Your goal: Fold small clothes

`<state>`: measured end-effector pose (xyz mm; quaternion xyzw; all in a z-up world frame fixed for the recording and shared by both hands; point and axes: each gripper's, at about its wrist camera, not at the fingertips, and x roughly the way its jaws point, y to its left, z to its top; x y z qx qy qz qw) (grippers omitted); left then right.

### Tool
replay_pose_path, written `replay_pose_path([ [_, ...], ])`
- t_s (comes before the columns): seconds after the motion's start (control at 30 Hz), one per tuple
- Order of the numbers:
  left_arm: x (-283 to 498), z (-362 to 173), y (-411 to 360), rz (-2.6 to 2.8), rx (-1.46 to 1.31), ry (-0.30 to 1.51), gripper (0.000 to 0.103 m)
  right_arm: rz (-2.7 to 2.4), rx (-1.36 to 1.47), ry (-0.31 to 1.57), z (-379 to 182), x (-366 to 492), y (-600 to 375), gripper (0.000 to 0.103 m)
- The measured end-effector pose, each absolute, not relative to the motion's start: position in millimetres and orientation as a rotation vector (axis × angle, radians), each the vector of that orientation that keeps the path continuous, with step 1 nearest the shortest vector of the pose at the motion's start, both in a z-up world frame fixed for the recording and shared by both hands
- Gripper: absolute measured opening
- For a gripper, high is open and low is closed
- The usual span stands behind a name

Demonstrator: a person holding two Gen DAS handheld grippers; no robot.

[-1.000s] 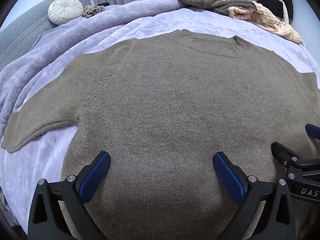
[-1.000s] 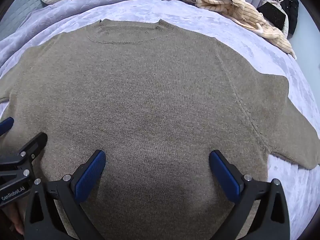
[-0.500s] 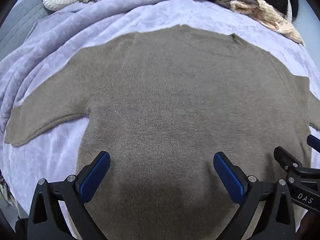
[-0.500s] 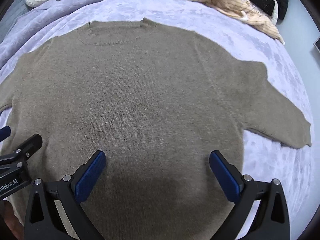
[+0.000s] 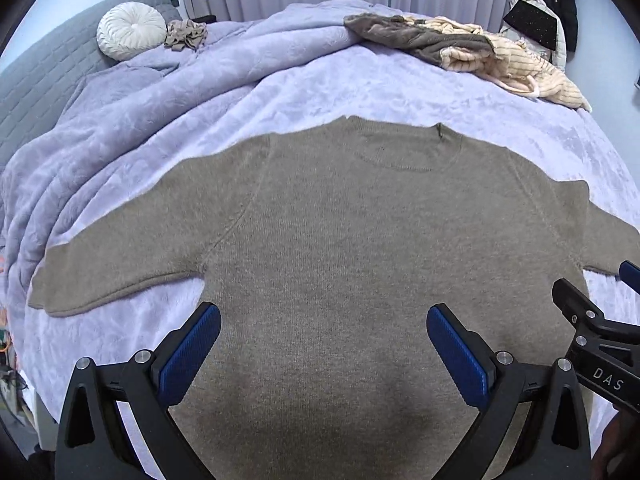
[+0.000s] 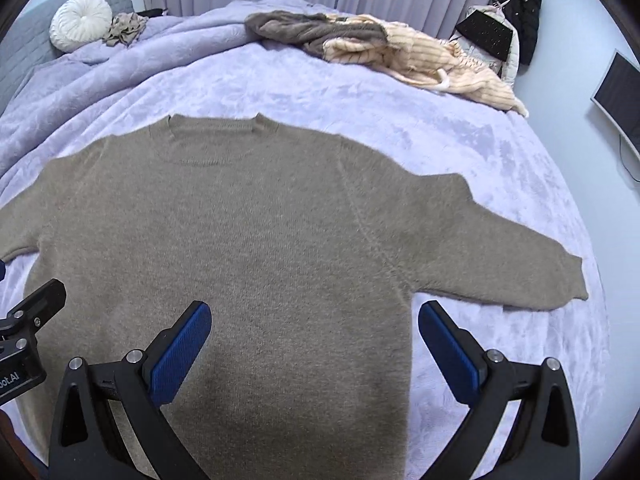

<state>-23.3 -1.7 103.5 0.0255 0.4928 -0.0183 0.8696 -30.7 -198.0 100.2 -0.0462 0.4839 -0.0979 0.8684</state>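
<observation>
A taupe knitted sweater (image 5: 340, 240) lies flat on the lilac bedspread (image 5: 280, 92), collar away from me and both sleeves spread sideways. My left gripper (image 5: 324, 344) hovers open above the sweater's lower body, blue pads wide apart and empty. In the right wrist view the same sweater (image 6: 240, 232) fills the middle, its right sleeve (image 6: 520, 268) reaching toward the bed's edge. My right gripper (image 6: 314, 340) is open over the lower right side of the sweater, holding nothing. Each gripper shows at the edge of the other's view.
A heap of other clothes, brown and cream striped (image 5: 472, 52), lies at the far side of the bed. A round white cushion (image 5: 132, 36) rests by the grey headboard (image 5: 36, 84). Dark garments hang at the far right (image 6: 516, 20). A monitor (image 6: 618, 96) stands beyond the bed.
Both grippers have pulled back and up from the sweater, so the whole garment and more of the bed now show. Jaws stayed open throughout.
</observation>
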Motion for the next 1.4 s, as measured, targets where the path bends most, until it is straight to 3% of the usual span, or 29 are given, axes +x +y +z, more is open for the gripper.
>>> replay_pose_path([
  [0.27, -23.5, 112.4, -10.2, -0.053, 0.051, 1.016, 0.103, -0.263, -0.136, 0.94, 115.1, -27.5, -197.2, 0.103],
  [1.4, 13.0, 107.3, -70.4, -0.042, 0.093, 1.083, 0.103, -0.309, -0.063, 0.954, 122.1, -8.5, -251.4, 0.103],
])
